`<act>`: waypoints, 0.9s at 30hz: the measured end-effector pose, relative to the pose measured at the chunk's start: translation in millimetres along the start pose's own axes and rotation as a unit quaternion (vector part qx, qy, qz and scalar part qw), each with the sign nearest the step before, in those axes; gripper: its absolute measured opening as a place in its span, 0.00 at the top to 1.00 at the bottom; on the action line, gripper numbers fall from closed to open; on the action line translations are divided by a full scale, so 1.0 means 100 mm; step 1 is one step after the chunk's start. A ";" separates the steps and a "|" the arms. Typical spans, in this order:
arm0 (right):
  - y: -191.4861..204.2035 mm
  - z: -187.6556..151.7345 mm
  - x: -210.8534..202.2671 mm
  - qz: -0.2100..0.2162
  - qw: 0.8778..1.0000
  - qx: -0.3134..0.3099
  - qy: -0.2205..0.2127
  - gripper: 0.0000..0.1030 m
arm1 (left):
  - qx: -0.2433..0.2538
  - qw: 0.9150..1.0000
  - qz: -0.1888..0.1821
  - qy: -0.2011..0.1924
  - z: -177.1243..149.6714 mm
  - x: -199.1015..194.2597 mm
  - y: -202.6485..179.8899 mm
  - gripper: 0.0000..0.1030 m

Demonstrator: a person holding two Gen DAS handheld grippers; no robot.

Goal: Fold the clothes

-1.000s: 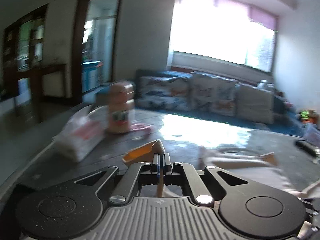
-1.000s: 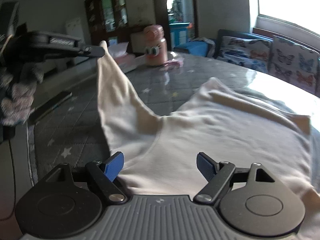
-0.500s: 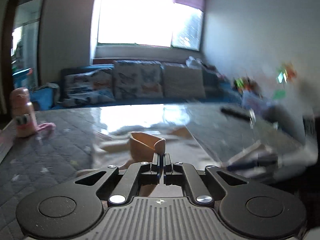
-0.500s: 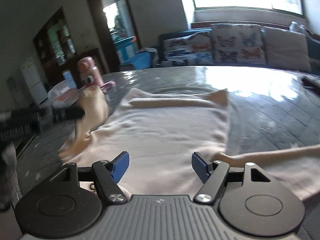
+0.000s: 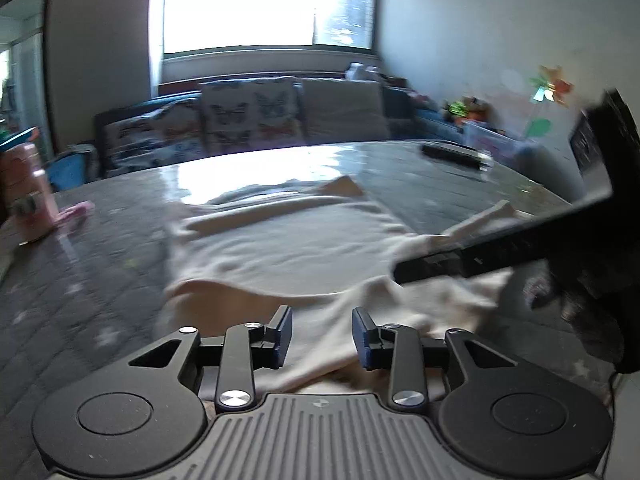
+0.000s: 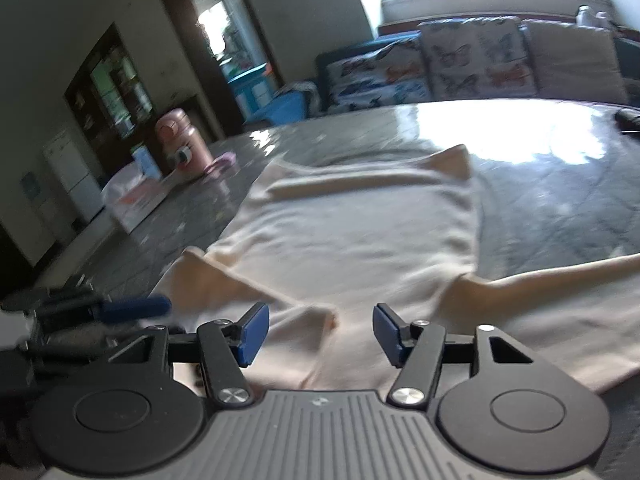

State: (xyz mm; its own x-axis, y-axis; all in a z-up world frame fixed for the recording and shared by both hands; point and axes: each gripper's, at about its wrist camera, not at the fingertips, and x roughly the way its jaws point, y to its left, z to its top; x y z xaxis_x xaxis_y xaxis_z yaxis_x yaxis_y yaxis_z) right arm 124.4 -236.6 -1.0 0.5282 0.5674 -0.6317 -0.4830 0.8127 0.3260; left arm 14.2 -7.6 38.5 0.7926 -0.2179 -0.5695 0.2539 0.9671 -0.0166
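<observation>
A cream long-sleeved top [image 5: 288,248] lies spread on the dark quilted table [image 5: 80,280]; it also shows in the right wrist view [image 6: 360,240]. Its left sleeve is folded in over the body [image 6: 224,280]. Its right sleeve [image 6: 560,276] stretches out to the right. My left gripper [image 5: 322,334] is open and empty just above the near edge of the top. My right gripper [image 6: 320,332] is open and empty over the near hem. The right gripper appears as a dark bar [image 5: 500,256] in the left wrist view, and the left gripper's blue fingers [image 6: 132,306] show at the left of the right wrist view.
A pink bottle [image 6: 182,146] and a white packet [image 6: 132,200] stand at the table's far left. A dark remote [image 5: 452,154] lies at the far right. A sofa with butterfly cushions [image 5: 248,120] stands beyond the table under the window.
My left gripper carried the sleeve end across over the body, opened and let it go. The sleeve now lies folded in. My right gripper stayed open and shifted slightly.
</observation>
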 end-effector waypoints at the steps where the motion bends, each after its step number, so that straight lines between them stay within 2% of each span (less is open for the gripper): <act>1: 0.04 -0.01 0.04 0.002 1.000 -0.005 0.006 0.44 | -0.003 1.000 0.010 -0.001 -0.03 -0.05 0.07 0.61; 4: 0.10 -0.04 0.15 -0.008 1.000 -0.014 0.018 0.48 | -0.009 0.999 0.040 -0.003 -0.12 -0.17 0.26 0.56; 8: 0.15 -0.07 0.24 -0.028 0.999 -0.023 0.028 0.55 | -0.014 0.998 0.063 0.011 -0.28 -0.22 0.39 0.53; 9: 0.16 -0.07 0.24 -0.030 0.999 -0.025 0.030 0.63 | -0.016 0.998 0.064 0.014 -0.31 -0.22 0.41 0.53; 10: 0.18 -0.07 0.24 -0.032 0.999 -0.028 0.031 0.76 | -0.018 0.997 0.066 0.016 -0.34 -0.21 0.43 0.51; 13: 0.21 -0.05 0.24 -0.041 0.998 -0.037 0.033 0.92 | -0.025 0.997 0.069 0.022 -0.40 -0.17 0.46 0.51; 14: 0.22 -0.03 0.23 -0.045 0.998 -0.041 0.030 0.94 | -0.026 0.997 0.069 0.022 -0.40 -0.15 0.46 0.51; 20: 0.42 0.24 0.01 -0.046 0.995 -0.083 -0.012 0.96 | -0.037 0.997 0.071 0.023 -0.41 -0.08 0.49 0.49; 27: 0.74 0.62 -0.28 -0.046 0.986 -0.142 -0.078 0.97 | -0.024 0.996 0.083 0.026 -0.41 0.00 0.44 0.50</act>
State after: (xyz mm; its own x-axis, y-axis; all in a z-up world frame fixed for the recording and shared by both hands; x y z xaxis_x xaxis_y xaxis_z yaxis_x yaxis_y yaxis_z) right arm 117.0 -183.8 84.6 0.6692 0.5254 -0.5254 -0.5929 0.8038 0.0487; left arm 2.6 40.5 3.5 0.7915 -0.0490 -0.6092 0.0942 0.9947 0.0424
